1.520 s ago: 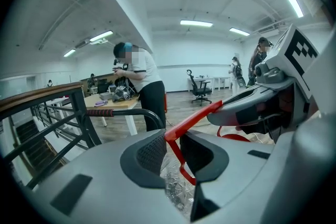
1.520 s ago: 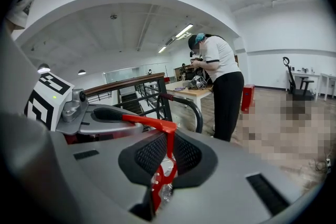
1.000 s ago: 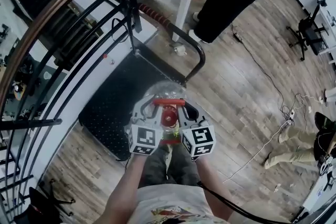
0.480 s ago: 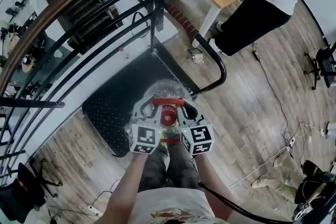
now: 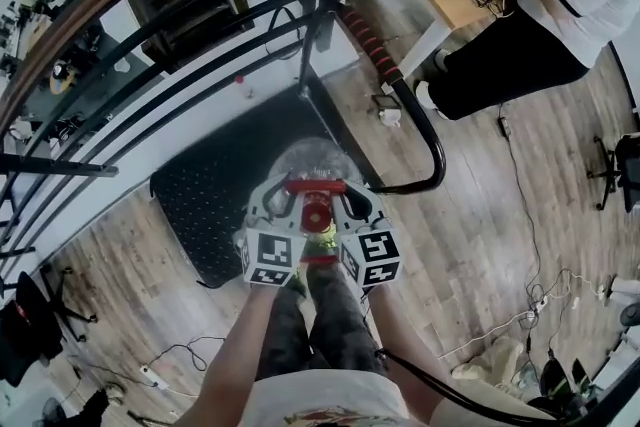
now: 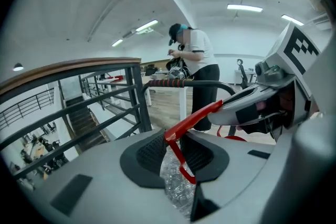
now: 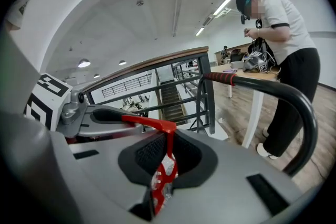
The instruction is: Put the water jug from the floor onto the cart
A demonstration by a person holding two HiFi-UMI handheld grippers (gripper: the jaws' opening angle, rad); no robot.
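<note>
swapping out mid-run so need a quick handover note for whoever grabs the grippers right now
Left gripper: shut on the red handle of the water jug.
Right gripper: shut on the same handle.
Jug: off the floor, hanging from both grippers over the near end of the cart deck.
Done: pickup and carry to the cart.
Left: lower the jug onto the deck, open both grippers, back away.

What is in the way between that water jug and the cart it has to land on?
Nothing visible. The left claw and right claw hold the water jug by its red handle above the cart's black deck, which looks bare. The push handle rises at the deck's right end.
</note>
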